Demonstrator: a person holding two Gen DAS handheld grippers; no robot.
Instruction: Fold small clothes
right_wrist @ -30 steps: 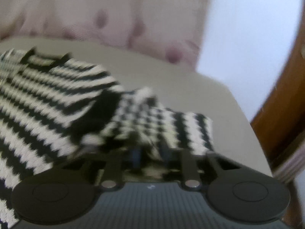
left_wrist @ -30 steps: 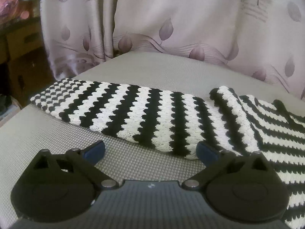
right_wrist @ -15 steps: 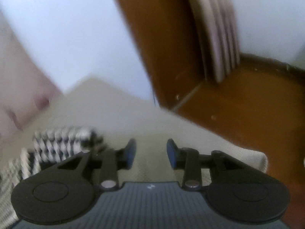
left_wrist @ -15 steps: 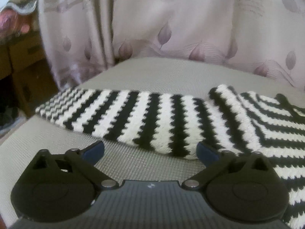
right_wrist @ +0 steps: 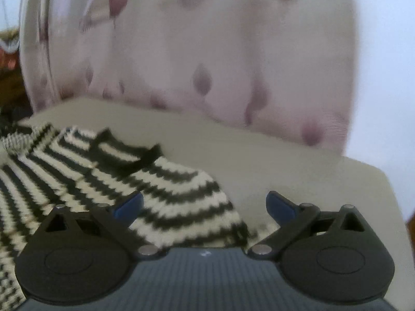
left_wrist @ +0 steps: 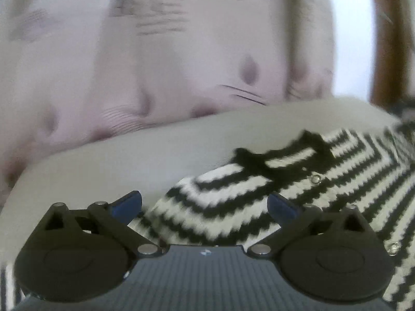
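Observation:
A small black-and-white zigzag knit sweater point(left_wrist: 298, 189) lies flat on a grey table point(left_wrist: 129, 155), collar toward the far edge. My left gripper point(left_wrist: 205, 204) is open and empty, low over the sweater's left shoulder. In the right wrist view the same sweater point(right_wrist: 160, 191) lies left of centre. My right gripper point(right_wrist: 205, 204) is open and empty, with the sweater's right shoulder edge between its fingers.
A pale pink curtain point(right_wrist: 207, 51) with leaf prints hangs right behind the table point(right_wrist: 298, 171). The table's right edge shows at the right of the right wrist view. A brown wooden frame point(left_wrist: 386, 39) stands at the far right.
My right gripper let go of the sleeve, swung away and came back open over the right shoulder. My left gripper moved from the left sleeve to the left shoulder, still open.

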